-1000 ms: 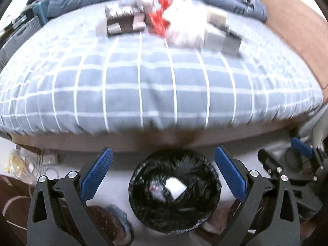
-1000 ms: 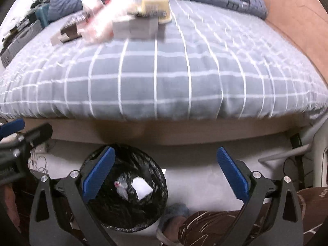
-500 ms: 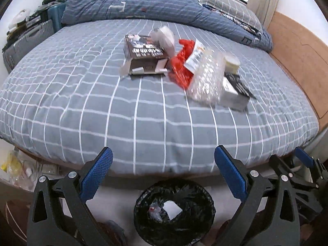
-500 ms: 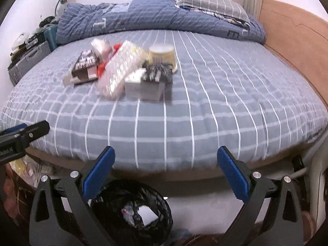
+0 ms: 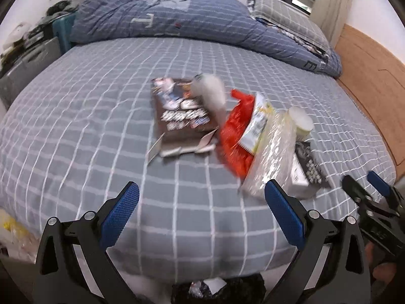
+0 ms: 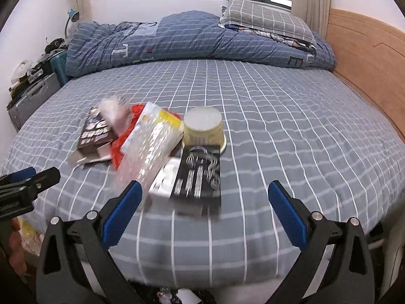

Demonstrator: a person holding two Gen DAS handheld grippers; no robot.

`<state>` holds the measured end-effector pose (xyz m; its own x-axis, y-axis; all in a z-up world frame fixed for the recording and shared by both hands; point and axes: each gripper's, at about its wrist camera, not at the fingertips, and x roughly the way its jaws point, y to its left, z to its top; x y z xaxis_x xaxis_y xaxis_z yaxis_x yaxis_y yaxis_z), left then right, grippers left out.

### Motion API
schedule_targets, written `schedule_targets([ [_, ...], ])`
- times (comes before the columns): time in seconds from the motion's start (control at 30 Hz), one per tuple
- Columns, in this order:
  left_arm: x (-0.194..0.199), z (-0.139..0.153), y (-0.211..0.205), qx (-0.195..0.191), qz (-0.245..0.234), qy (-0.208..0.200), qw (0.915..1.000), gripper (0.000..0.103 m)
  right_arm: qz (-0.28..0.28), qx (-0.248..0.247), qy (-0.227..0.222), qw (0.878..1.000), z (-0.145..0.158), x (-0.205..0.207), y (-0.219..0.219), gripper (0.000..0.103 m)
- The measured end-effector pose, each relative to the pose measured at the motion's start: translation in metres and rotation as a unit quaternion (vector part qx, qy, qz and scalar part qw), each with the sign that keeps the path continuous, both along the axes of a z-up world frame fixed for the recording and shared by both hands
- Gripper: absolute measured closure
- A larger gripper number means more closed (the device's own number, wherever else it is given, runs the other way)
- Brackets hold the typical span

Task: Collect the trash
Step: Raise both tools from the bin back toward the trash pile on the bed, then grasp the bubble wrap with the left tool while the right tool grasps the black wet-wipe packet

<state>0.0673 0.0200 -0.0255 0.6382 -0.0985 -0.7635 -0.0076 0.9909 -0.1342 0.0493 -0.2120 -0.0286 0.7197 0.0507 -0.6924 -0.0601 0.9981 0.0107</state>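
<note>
On the bed [image 6: 253,116], the pile of trash sat a bit left of the middle: a brown box [image 5: 181,116], a red wrapper [image 5: 235,136], a clear plastic bag [image 6: 149,147], a yellow tub [image 6: 203,129] and a black-and-white box [image 6: 195,179], all touching or overlapping.

What changed over the last second: both cameras had been looking down at the black-lined bin [image 5: 217,291] at the foot of the bed, and they swung up and forward, so the pile came to fill the middle of both views and the bin slid to the very bottom edge. Bits of white paper showed inside it, so I'd guess something had already gone in and this was the trip back for the next item.

Both grippers were empty with their jaws spread wide. The left gripper [image 5: 202,212] hung over the near edge of the bed, pointed at the bare sheet in front of the brown box, with the clear bag just off its right finger. The right gripper [image 6: 203,205] was lined up with the black-and-white box, which sat between its fingers in the picture but was not yet touched.

My read: that box was the right hand's obvious next grab, and the brown box or the bag the left's. The bag looked floppy and could slip. Both views were a bit smeared, so fine detail was hard to call.
</note>
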Motion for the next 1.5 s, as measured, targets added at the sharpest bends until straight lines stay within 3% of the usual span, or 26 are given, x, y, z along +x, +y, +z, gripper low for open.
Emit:
schedule_targets([
  [0.3,0.05,-0.024,-0.05,0.005,-0.07,0.029,0.9971,0.006,0.001,0.011,0.055,0.998,-0.038,0.063,-0.018,0.007],
  [0.47,0.06,-0.047,-0.068,0.007,-0.086,0.047,0.9951,0.006,0.005,0.026,0.088,0.996,-0.059,0.08,-0.021,0.013],
  [0.67,0.068,-0.067,-0.077,0.0,-0.089,0.06,0.9942,0.008,0.02,0.033,0.092,0.995,-0.068,0.083,-0.016,0.023],
  [1.0,0.074,-0.078,-0.082,-0.019,-0.111,0.075,0.9908,0.041,0.042,0.05,0.085,0.994,-0.065,0.085,-0.012,0.056],
  [1.5,0.072,-0.076,-0.099,-0.019,-0.136,0.072,0.9879,0.081,0.043,0.054,0.076,0.995,-0.06,0.081,-0.015,0.091],
])
